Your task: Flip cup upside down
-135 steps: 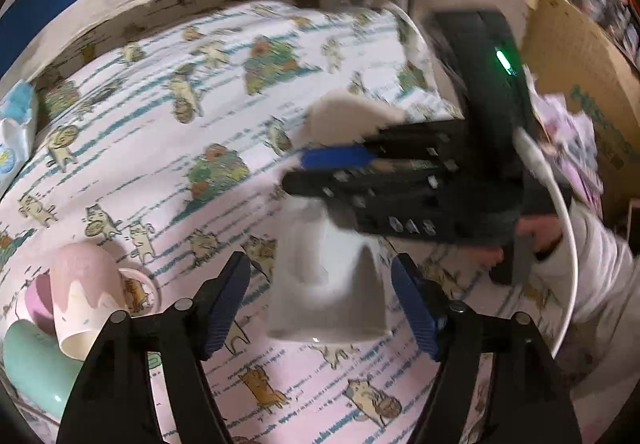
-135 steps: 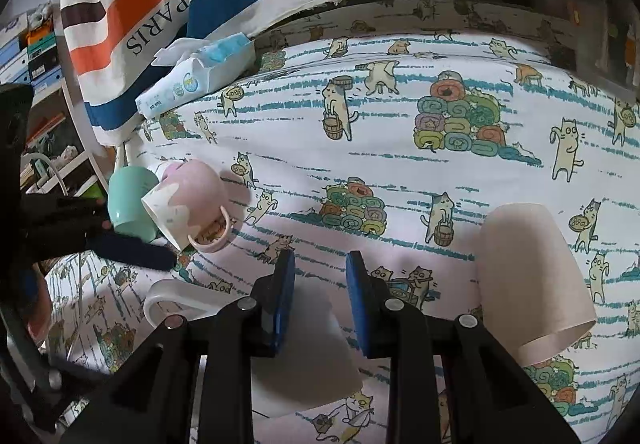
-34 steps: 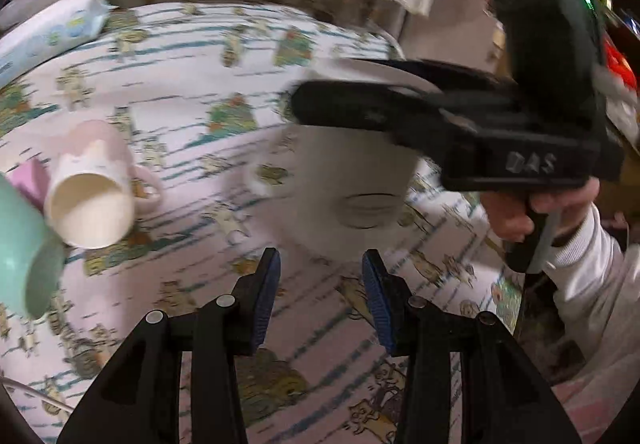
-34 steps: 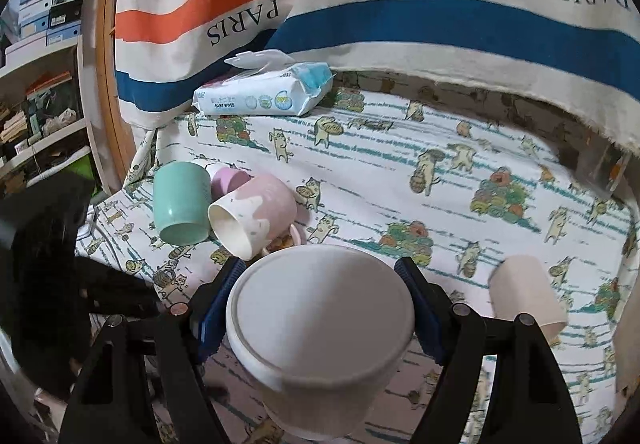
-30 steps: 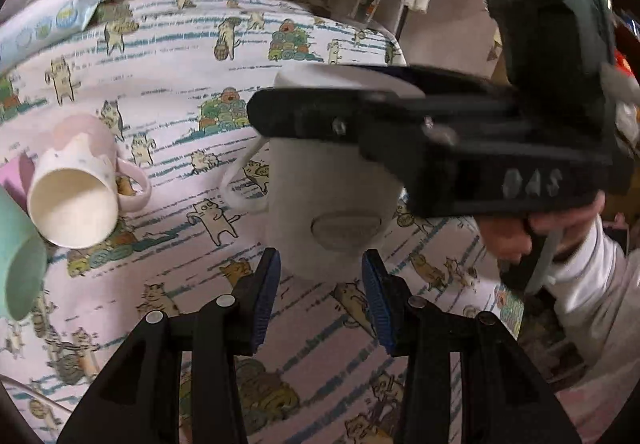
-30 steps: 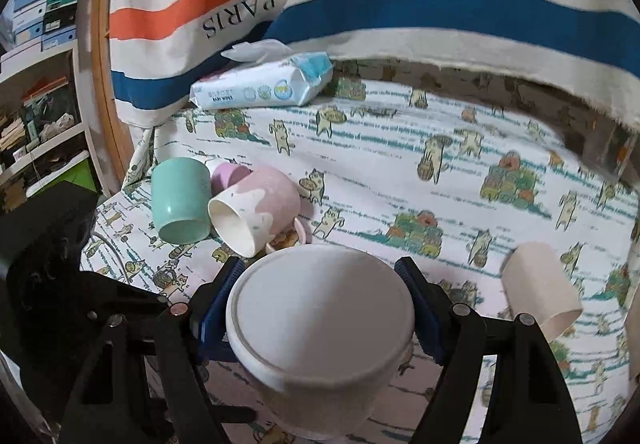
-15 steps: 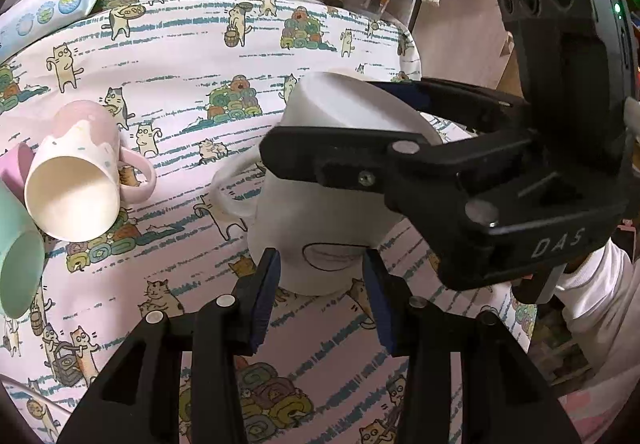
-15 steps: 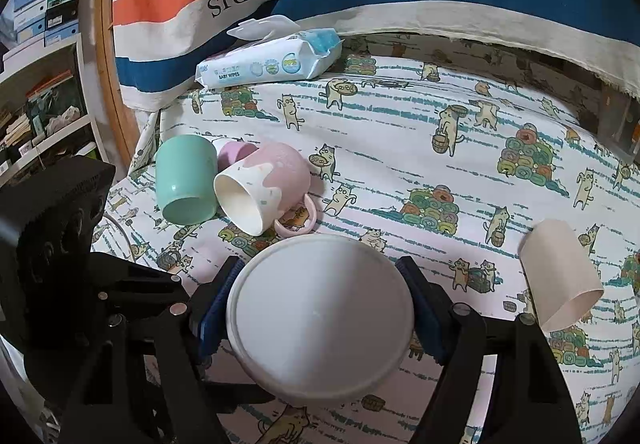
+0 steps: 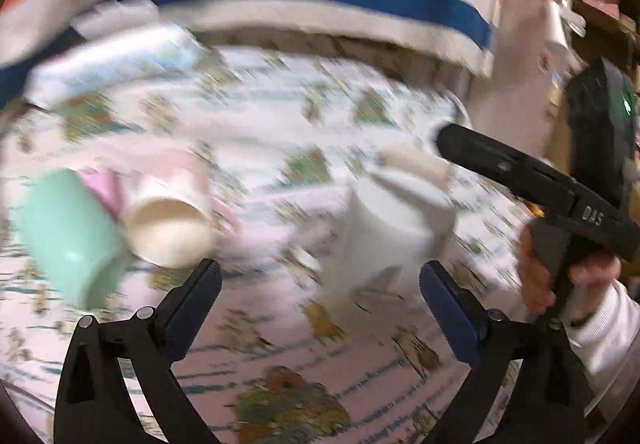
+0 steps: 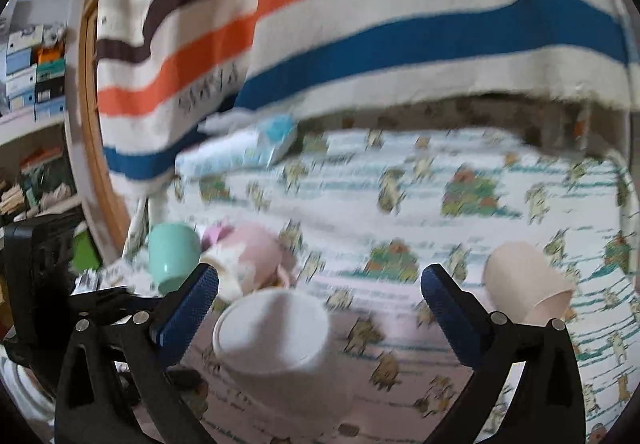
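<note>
A white mug [image 9: 394,232] stands upside down on the cat-print cloth [image 9: 304,372], base up; it also shows in the right wrist view [image 10: 280,344]. My left gripper [image 9: 320,308] is open and empty, just in front of the mug. My right gripper [image 10: 320,312] is open and empty, its fingers apart above and behind the mug without touching it. In the left wrist view the right gripper's body [image 9: 536,180] hangs to the right of the mug. Both views are blurred by motion.
A mint cup [image 9: 72,236], a pink-and-cream mug [image 9: 172,216] and a small purple cup [image 9: 104,188] lie on their sides at the left. A beige cup [image 10: 524,284] lies at the right. A wipes pack [image 10: 240,152] lies by the striped towel [image 10: 360,24].
My right gripper has opened and let go of the white mug, which now stands base up on the cloth. My left gripper has opened wide. Both grippers have pulled back.
</note>
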Demonstrator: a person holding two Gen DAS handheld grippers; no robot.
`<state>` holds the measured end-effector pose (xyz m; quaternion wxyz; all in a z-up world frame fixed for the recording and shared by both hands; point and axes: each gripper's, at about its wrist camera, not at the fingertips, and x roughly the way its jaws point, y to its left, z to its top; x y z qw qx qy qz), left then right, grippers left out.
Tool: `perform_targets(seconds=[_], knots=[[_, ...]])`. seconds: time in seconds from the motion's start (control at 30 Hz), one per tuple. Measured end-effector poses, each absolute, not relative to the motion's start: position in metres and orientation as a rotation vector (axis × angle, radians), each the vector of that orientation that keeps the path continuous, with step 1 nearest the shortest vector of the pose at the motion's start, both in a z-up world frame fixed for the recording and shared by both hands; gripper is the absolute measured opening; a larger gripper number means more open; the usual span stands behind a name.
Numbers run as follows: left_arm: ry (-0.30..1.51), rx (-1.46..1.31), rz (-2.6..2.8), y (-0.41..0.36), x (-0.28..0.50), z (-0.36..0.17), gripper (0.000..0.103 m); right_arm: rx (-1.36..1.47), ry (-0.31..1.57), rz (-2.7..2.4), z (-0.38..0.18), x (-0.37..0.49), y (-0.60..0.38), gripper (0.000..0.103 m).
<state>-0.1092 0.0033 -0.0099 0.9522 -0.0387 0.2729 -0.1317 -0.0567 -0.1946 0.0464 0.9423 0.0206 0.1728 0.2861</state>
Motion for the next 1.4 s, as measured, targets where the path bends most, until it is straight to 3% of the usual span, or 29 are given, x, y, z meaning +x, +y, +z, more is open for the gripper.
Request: perform_targets(seconds=[0.27,0.53,1.4], knots=[[0.367,-0.116,-0.073,0.011,-0.128,0.006,0.102,0.012,0.337,0.527,0.04,-0.068,-0.201,0.102],[0.298,-0.079,0.021,0.002,-0.129,-0.002,0.102,-0.013,0.327,0.512,0.024,-0.078,-0.199,0.102],[0.279,-0.033,0.138,-0.005,-0.128,-0.011,0.102,-0.079,0.295,0.372,0.014,-0.087,-0.193,0.102]])
